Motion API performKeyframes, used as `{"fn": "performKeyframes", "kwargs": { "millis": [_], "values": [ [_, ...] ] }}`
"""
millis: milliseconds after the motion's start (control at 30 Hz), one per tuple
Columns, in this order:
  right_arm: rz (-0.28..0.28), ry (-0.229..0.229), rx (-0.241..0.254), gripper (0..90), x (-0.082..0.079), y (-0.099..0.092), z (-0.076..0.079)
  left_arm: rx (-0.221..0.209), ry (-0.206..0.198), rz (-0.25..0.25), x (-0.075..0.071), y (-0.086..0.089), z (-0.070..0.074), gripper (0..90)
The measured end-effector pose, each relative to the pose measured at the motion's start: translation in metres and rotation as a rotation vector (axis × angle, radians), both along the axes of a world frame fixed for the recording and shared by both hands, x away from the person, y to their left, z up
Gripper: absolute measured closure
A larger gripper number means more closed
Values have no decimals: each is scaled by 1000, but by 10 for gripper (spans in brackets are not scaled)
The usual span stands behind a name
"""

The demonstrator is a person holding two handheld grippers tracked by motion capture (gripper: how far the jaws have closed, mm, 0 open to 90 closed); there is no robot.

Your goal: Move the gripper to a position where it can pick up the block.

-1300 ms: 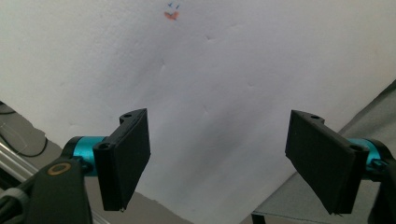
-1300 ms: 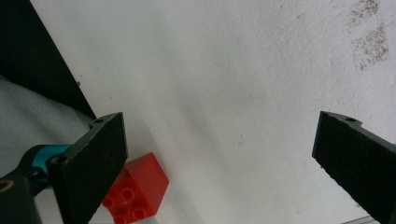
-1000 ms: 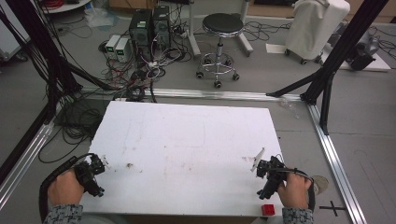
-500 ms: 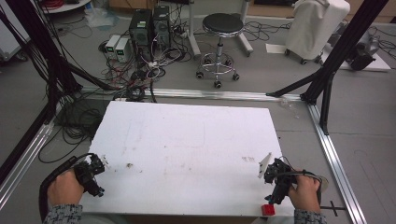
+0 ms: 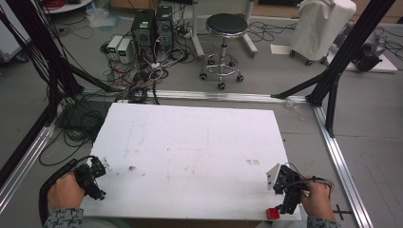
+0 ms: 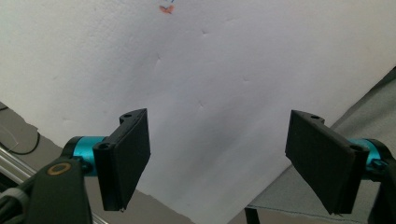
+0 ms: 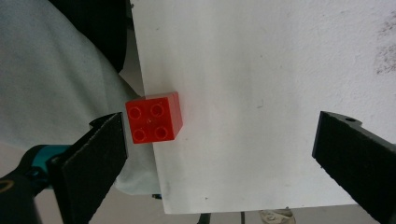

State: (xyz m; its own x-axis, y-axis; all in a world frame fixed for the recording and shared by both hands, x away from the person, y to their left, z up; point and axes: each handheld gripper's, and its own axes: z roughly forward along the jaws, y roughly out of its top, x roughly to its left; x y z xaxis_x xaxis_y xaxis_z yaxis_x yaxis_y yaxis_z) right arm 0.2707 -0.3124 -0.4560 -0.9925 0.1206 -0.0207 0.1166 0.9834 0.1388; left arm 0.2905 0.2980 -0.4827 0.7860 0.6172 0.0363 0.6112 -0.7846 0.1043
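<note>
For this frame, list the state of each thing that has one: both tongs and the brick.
left tongs: open, empty, over the table's near left corner.
right tongs: open, empty, above the brick, not touching it.
red brick: studs up, flat at the white table edge, ungrasped.

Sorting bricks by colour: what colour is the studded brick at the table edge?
Red brick, clearest in the right gripper view.

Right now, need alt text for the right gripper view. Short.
A red four-stud toy brick sits at the very edge of a white table, just ahead of the near-left jaw of the open right gripper. The two black jaws stand wide apart with nothing between them.
</note>
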Motion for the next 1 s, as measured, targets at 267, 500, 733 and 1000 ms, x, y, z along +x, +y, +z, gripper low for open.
{"fn": "performKeyframes", "kwargs": {
  "millis": [267,500,733,1000],
  "values": [
    [25,-12,-7,26,-15,-3,-4,0,-6,0,-1,1,1,223],
    [41,13,-16,26,-31,-6,-17,2,-5,-4,0,1,1,223],
    [53,18,-31,26,-34,-2,-31,1,-14,-4,-1,0,2,223],
    [75,18,-49,26,-34,2,-42,-6,-15,-1,-1,0,2,223]
  ]
}}
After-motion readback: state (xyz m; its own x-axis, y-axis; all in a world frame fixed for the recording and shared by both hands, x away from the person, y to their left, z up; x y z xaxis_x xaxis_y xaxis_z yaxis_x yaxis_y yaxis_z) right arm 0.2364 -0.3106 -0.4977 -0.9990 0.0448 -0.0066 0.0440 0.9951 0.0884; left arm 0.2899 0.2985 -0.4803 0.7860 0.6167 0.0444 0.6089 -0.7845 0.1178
